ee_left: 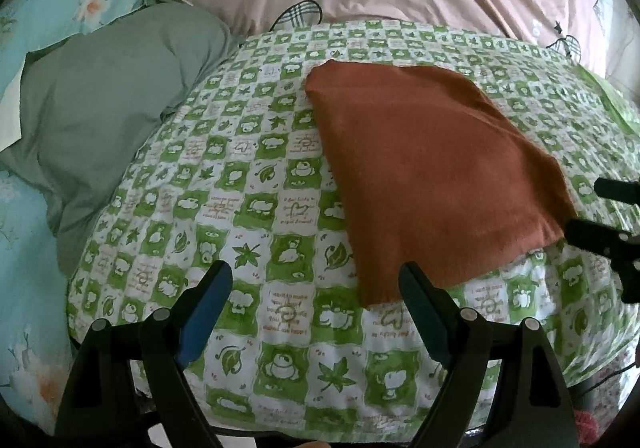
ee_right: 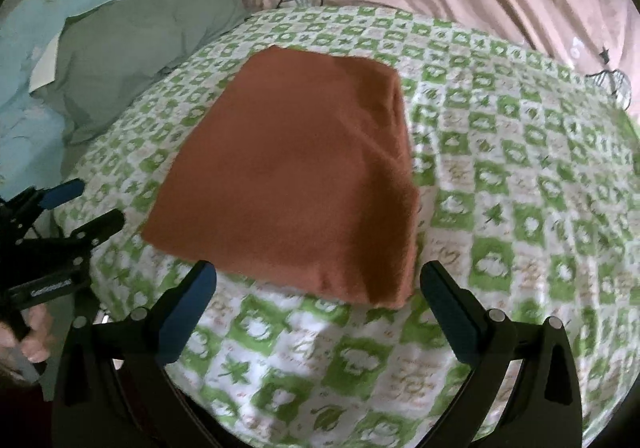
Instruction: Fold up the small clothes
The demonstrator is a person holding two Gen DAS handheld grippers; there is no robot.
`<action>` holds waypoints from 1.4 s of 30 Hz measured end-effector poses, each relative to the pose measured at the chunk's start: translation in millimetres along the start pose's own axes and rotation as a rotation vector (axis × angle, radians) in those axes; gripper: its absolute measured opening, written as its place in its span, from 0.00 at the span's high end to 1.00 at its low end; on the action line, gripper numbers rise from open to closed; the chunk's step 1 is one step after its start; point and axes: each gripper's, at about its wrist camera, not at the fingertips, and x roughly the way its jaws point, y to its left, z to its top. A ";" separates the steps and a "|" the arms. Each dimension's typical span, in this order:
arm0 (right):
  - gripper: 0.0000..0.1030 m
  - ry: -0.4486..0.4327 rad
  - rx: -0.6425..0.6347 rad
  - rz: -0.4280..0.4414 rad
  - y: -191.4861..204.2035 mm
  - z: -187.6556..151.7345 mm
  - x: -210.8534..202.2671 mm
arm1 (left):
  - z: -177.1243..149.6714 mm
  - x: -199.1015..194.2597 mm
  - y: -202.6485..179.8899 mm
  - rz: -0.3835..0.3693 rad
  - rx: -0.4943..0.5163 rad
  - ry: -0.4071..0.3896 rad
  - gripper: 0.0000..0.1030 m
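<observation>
The rust cloth (ee_right: pixel 288 172) looks already folded on the green checked sheet (ee_left: pixel 256 208), both grippers' fingers (ee_right: pixel 188 312) spread empty just beside its near edge, so another fold needs a corner pinched.

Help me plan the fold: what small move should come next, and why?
Probably bring the right gripper down onto the near edge of the rust-orange cloth. Both grippers are open and empty, the cloth lies flat on the green checked cover, and that edge sits just ahead of the right one.
</observation>
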 end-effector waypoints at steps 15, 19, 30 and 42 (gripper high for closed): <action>0.01 0.010 0.014 -0.019 -9.1 11.1 7.5 | 12.0 15.1 -6.9 0.031 -0.006 0.019 0.17; 0.01 0.005 0.011 -0.026 -7.0 10.3 5.3 | 14.4 15.0 -7.8 0.034 -0.003 0.017 0.17; 0.01 -0.009 -0.009 -0.042 2.3 11.0 -2.1 | 17.2 12.3 -7.8 0.043 0.001 0.016 0.17; 0.01 -0.005 -0.035 -0.071 5.2 13.0 -4.7 | 17.5 8.5 -8.2 0.044 0.012 0.019 0.17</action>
